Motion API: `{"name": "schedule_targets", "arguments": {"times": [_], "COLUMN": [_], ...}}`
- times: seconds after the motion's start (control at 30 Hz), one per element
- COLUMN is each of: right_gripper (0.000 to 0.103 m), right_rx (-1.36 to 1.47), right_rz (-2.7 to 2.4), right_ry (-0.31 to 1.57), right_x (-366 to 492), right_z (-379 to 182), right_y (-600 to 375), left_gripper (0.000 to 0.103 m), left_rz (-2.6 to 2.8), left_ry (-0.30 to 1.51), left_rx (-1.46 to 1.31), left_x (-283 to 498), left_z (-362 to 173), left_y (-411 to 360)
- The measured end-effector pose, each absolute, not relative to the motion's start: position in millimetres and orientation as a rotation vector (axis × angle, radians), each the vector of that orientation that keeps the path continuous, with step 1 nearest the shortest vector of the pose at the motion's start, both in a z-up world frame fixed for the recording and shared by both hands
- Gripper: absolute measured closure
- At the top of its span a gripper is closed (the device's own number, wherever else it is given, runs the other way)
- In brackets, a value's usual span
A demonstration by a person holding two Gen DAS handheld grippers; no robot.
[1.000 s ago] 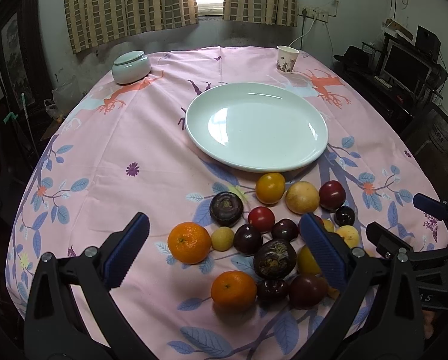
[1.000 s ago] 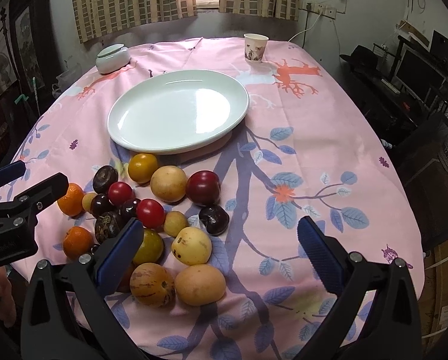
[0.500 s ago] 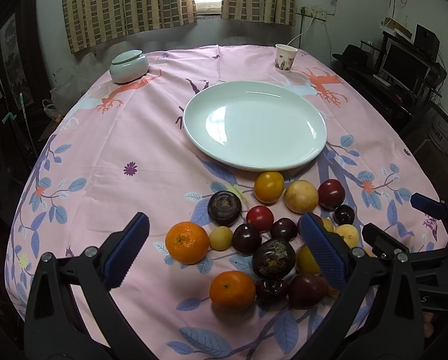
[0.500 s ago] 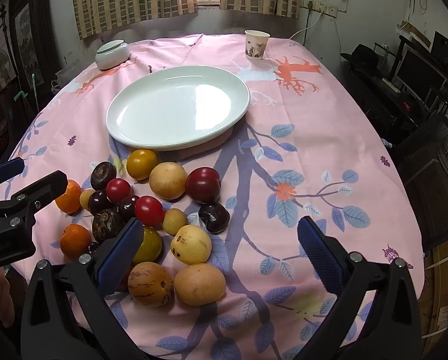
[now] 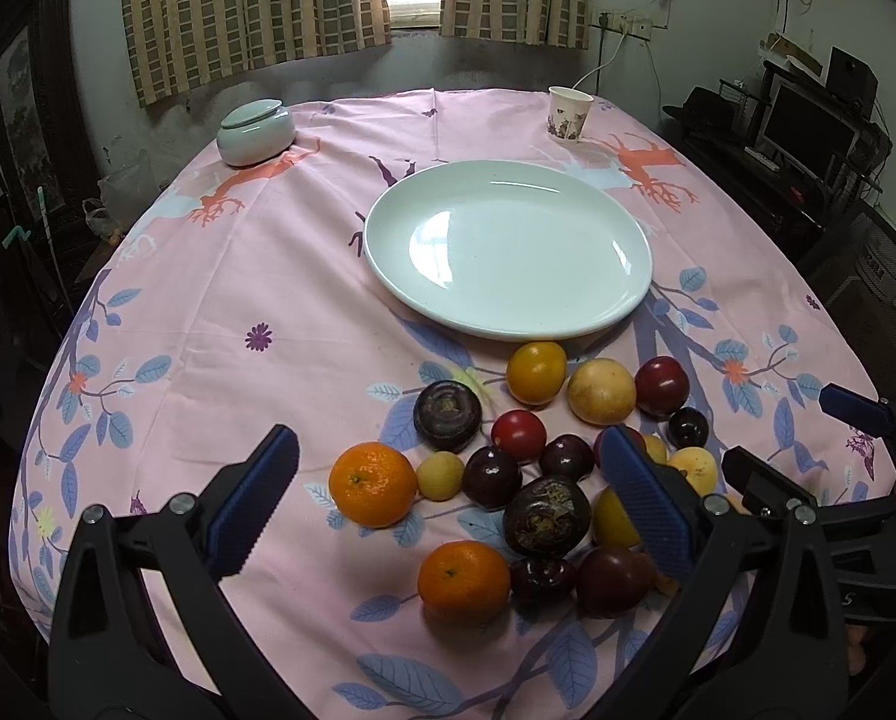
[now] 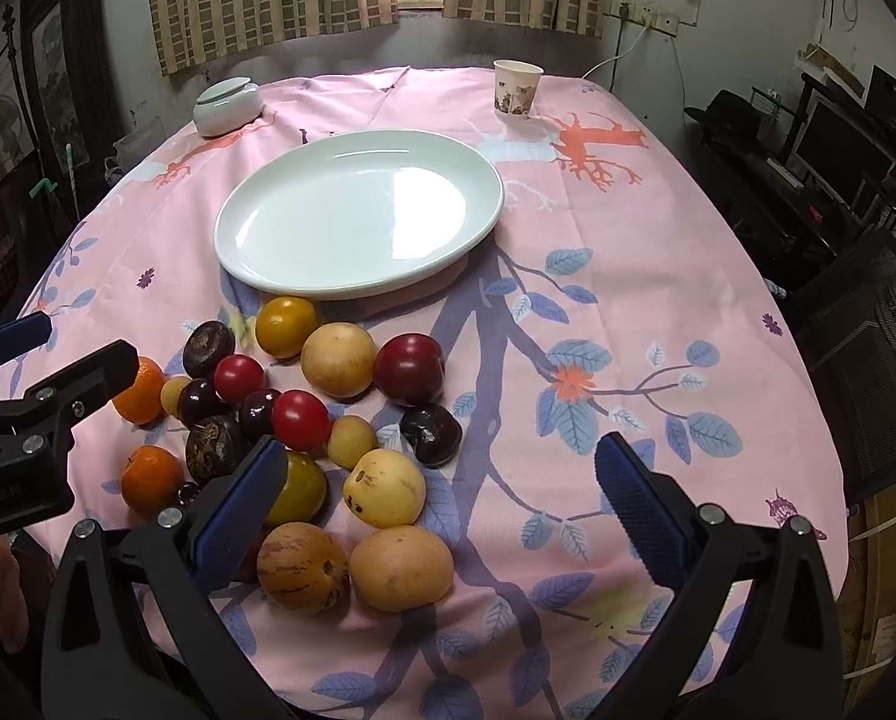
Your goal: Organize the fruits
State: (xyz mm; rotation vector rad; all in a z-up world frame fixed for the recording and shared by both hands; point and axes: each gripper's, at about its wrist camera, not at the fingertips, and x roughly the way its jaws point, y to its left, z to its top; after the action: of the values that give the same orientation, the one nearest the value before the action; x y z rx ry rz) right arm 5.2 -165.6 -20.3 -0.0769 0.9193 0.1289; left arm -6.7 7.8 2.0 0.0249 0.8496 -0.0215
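Little has shifted; I have only eased closer. The heap of round, smooth fruits [image 5: 532, 468] lies below the empty white plate [image 5: 508, 324]: soft, roll-prone, grip across the middle. My left gripper [image 5: 448, 510] and right gripper [image 6: 442, 510] gape, empty.

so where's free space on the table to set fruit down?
The white plate is bare. Open cloth to the right of the fruit pile, and between lidded bowl and plate. Crowded just in front of the plate.
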Motion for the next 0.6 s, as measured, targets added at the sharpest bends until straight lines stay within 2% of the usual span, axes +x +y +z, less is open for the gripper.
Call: {"name": "schedule_targets", "arguments": {"times": [0.6], "right_gripper": [0.001], "right_rx": [-0.037], "right_rz": [0.149], "right_ry": [0.892], "right_x": [-0.5], "right_z": [-13.9], "right_y": [-173.0], "left_gripper": [0.002], "left_rz": [-0.027], "left_ry": [0.869], "left_rx": [0.024], "left_x": [-7.8], "left_z": [-2.8], "left_y": [14.7]}}
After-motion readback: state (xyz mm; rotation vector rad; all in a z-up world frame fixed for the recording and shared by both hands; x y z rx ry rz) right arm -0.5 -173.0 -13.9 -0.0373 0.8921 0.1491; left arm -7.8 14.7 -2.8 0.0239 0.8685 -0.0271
